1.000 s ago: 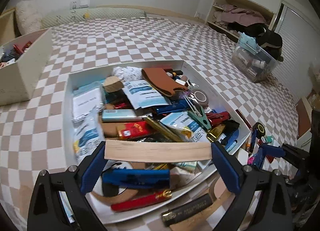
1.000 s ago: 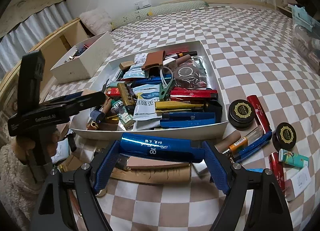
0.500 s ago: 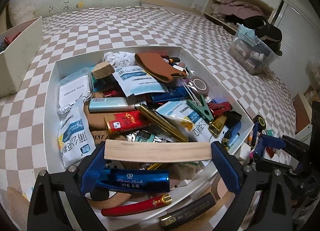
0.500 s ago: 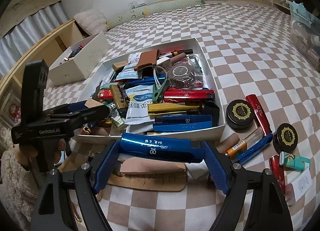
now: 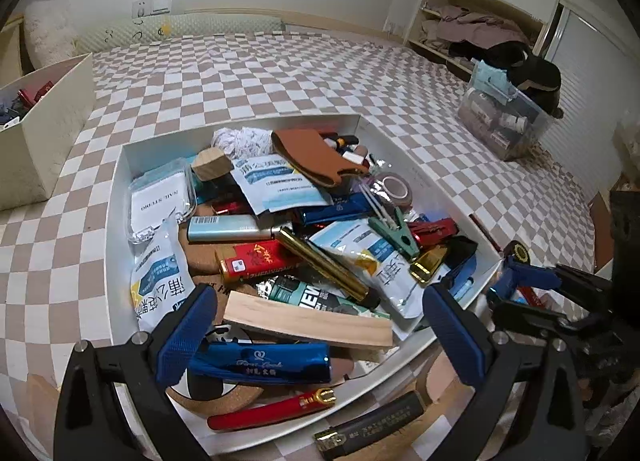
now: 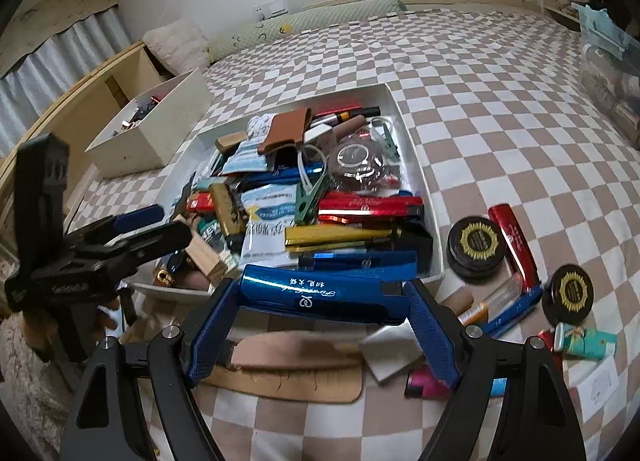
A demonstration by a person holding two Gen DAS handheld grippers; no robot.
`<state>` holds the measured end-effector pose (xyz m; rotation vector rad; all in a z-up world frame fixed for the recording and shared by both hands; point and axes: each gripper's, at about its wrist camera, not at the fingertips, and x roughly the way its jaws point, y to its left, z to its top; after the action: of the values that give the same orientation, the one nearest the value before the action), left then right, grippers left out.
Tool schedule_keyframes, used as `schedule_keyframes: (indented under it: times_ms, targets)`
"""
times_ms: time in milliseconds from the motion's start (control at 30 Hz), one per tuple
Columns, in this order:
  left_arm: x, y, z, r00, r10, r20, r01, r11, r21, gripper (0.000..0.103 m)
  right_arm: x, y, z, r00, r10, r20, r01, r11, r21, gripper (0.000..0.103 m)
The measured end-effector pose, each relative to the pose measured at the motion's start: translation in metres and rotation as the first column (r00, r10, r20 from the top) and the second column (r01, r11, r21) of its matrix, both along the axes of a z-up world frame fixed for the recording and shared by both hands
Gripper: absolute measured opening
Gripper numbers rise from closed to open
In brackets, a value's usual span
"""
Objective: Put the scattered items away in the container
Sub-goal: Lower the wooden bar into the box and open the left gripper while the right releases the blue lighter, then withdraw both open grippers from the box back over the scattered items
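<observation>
A white tray [image 5: 120, 221] full of small items lies on the checkered bed. My left gripper [image 5: 320, 321] is open above its near end; a pale wooden strip [image 5: 308, 325] lies loose on the pile between the fingers, clear of both pads. My right gripper [image 6: 320, 297] is shut on a shiny blue case [image 6: 316, 293] and holds it over the tray's near rim [image 6: 436, 261]. The left gripper also shows at the left of the right wrist view [image 6: 132, 229].
Right of the tray lie two black round tins [image 6: 474, 243], a red tube [image 6: 514, 241], a teal box [image 6: 588, 345] and pens. A tan leather piece [image 6: 288, 369] lies in front. A cream box [image 6: 152, 133] stands far left, a clear bin [image 5: 504, 121] far right.
My left gripper has opened and let the wooden strip drop onto the pile in the tray. My right gripper has carried the blue case forward to the tray's rim.
</observation>
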<state>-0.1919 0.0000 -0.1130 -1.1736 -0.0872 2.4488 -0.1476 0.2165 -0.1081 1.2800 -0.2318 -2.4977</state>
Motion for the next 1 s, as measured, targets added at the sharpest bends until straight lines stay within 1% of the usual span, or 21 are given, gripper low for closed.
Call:
schedule_keyframes:
  times_ms: [133,267,367,667,833,1000]
  targets:
    - [0.005,-0.003,0.008,1.0,0.027,-0.015,-0.027,1.0,0.006,0.103,-0.017,-0.001,0.003,1.0,0.004,-0.013,-0.004,1.0,0.003,0.083]
    - [0.01,-0.006,0.013,0.999,0.048,-0.014,-0.047,0.998,0.03,0.103,-0.034,-0.007,0.003,0.999,0.024,-0.021,-0.024,1.0,0.012,0.083]
    - [0.013,-0.008,0.015,0.998,0.066,-0.013,-0.066,0.997,0.032,0.103,-0.046,-0.013,0.003,0.999,0.044,-0.018,-0.044,0.999,0.018,0.083]
    - [0.024,-0.025,0.015,0.989,0.146,-0.019,-0.145,0.988,0.053,0.103,-0.069,-0.049,0.005,0.994,0.108,-0.023,-0.107,0.994,0.013,0.083]
    - [0.03,-0.038,0.015,0.983,0.183,-0.024,-0.182,0.982,0.06,0.103,-0.08,-0.068,0.006,0.995,0.097,-0.021,-0.097,0.995,-0.006,0.083]
    - [0.032,-0.049,0.015,0.979,0.2,-0.022,-0.199,0.978,0.057,0.103,-0.09,-0.078,0.006,0.996,0.087,-0.022,-0.087,0.996,-0.026,0.083]
